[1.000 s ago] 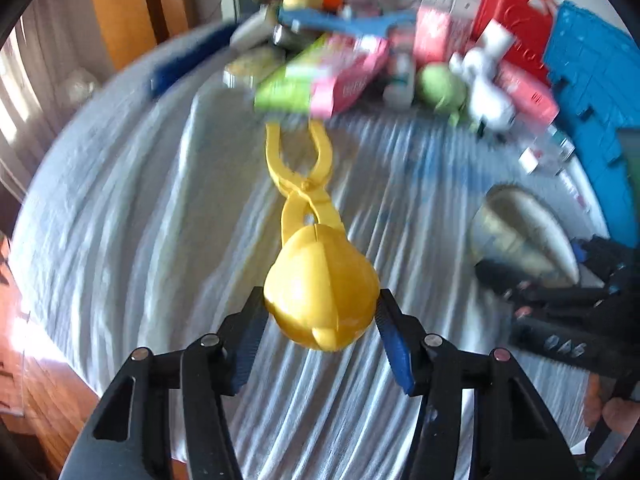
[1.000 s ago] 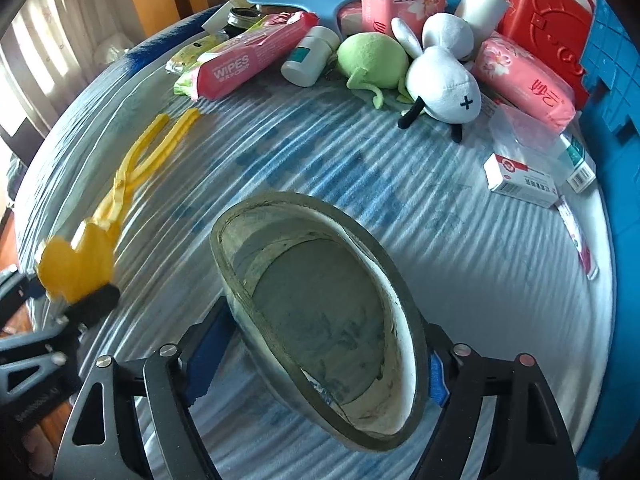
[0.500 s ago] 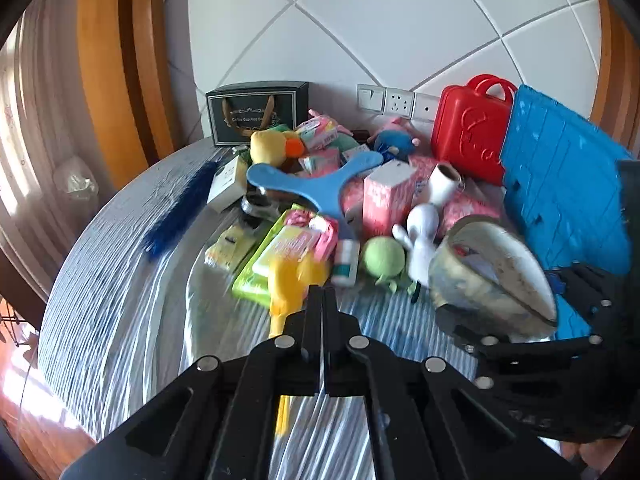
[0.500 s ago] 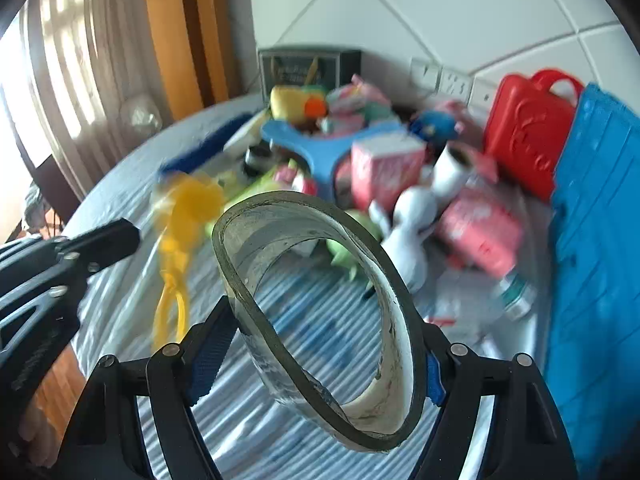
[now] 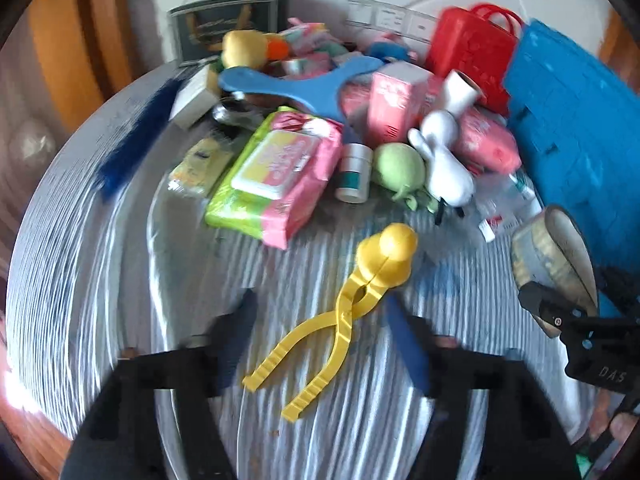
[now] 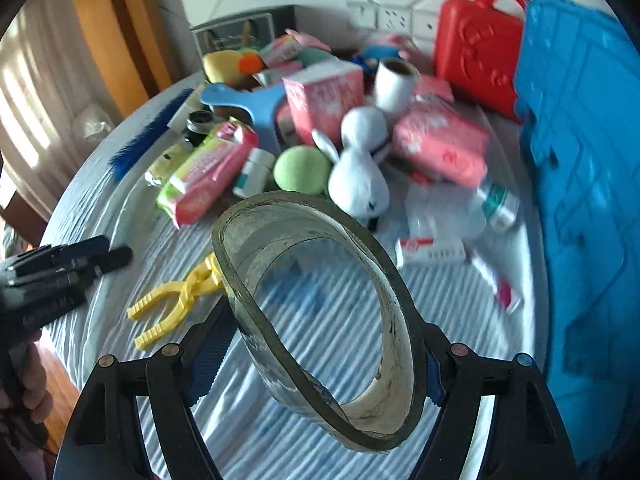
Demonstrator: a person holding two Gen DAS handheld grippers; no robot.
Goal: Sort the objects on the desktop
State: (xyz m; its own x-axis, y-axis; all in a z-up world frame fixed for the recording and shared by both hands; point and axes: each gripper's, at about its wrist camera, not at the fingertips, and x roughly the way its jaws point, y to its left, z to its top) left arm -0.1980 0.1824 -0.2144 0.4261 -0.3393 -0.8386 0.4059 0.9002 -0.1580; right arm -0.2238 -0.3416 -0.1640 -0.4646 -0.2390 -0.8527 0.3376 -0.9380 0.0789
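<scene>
1 tape roll [image 6: 320,312], ~2 wipes pks [image 5: 280,176].

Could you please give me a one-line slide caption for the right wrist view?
Right gripper grips a tape roll above the striped cloth, clutter piled beyond.

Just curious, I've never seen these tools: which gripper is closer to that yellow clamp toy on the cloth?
Left. The left gripper hangs open right over the yellow clamp toy's handles, jaws either side. The right gripper, shut on a tape roll, sits farther off.
</scene>
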